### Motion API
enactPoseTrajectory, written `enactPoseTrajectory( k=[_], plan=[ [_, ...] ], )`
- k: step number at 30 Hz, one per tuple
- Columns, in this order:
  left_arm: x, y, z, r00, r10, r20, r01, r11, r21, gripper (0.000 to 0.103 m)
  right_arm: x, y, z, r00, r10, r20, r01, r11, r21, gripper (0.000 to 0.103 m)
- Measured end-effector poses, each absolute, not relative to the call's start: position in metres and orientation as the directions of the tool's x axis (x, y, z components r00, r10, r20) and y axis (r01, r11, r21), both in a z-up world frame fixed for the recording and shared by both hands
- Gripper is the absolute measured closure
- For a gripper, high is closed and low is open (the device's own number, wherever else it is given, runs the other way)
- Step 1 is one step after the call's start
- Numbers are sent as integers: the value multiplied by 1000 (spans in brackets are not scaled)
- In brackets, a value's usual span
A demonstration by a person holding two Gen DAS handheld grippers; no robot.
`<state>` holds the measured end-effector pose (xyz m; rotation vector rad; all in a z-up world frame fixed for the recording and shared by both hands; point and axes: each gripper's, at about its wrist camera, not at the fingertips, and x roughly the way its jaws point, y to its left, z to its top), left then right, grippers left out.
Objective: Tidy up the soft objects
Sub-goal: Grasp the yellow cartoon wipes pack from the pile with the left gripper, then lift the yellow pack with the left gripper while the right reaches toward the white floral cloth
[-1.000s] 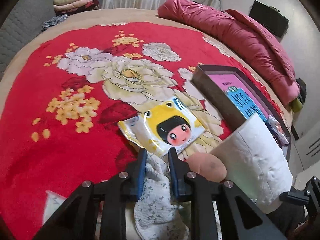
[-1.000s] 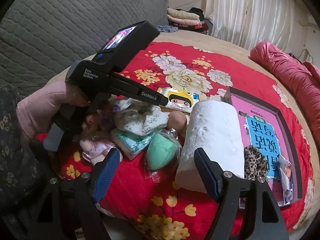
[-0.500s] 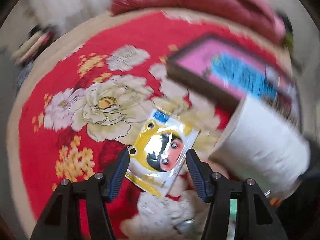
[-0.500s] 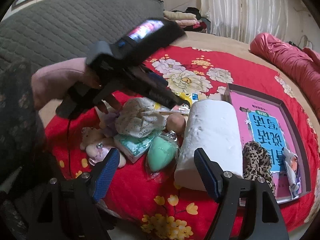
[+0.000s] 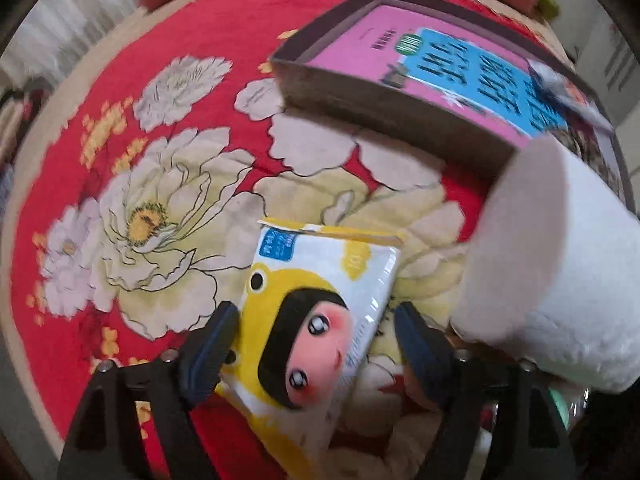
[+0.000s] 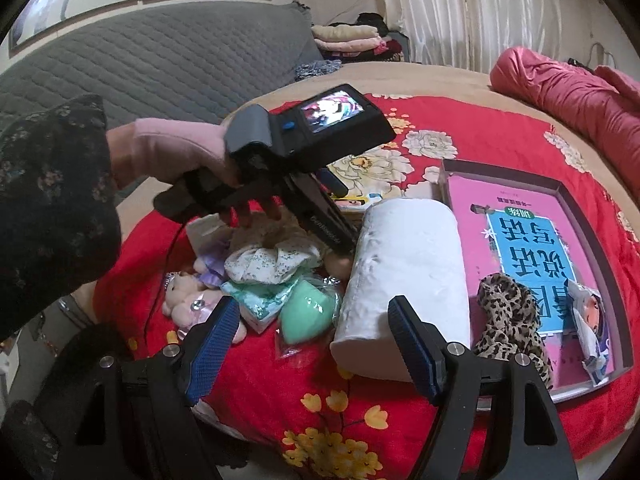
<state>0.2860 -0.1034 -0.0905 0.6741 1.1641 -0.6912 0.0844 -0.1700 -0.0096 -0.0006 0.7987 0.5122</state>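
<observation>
My left gripper (image 5: 316,336) is open, its jaws on either side of a yellow cartoon tissue pack (image 5: 316,312) lying on the red floral blanket. A white paper roll (image 5: 560,280) lies just right of it. In the right wrist view my right gripper (image 6: 316,344) is open and empty, above the near end of the paper roll (image 6: 404,276). Left of the roll lie a floral cloth scrunchie (image 6: 272,258), a green sponge in a bag (image 6: 308,312), a teal tissue pack (image 6: 260,300) and a pink plush doll (image 6: 188,304). The left gripper body (image 6: 320,136) reaches over the pile.
A dark shallow box (image 6: 560,196) holds a pink and blue book (image 6: 524,248), a leopard scrunchie (image 6: 512,320) and a small packet (image 6: 592,332). A pink quilt (image 6: 568,92) lies at the bed's far right. A grey sofa (image 6: 160,60) stands behind.
My left gripper let go of the floral scrunchie, opened, and moved forward over the yellow tissue pack. My right gripper stayed open and barely moved.
</observation>
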Motion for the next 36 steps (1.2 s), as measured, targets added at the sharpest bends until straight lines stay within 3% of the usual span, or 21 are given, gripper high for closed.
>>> enactPoseTrajectory(
  k=[4,6,8,10,16,20,24,31,36],
  plan=[
    [301,-91,-96,172,-212,-962,754,656,-10,26,85,-172,-8,581,446,-680,-435,877,204,25],
    [306,-83,-95,171,-241,-955,726,686,-43,50,85,-172,-8,582,446,-680,-431,878,207,25],
    [313,-74,-89,183,-261,-948,693,718,-64,56,88,-172,-8,582,445,-681,-428,879,209,25],
    [317,-63,-84,172,-313,-934,658,742,-127,58,88,-171,-7,581,444,-682,-428,880,208,25],
    [306,-44,-75,234,-329,-915,587,798,-137,64,96,-173,1,571,456,-683,-454,868,199,25],
    [296,-19,-57,279,-395,-875,515,831,-211,66,118,-168,17,519,480,-708,-560,816,143,25],
    [276,-4,-31,353,-481,-802,464,835,-296,66,149,-139,24,395,454,-799,-726,687,31,25],
    [227,27,-7,523,-430,-736,306,901,-309,66,191,-80,-7,295,177,-939,-904,370,-214,25],
    [197,56,0,579,-442,-685,246,896,-370,66,202,-62,-40,240,13,-971,-950,211,-232,25]
  ],
)
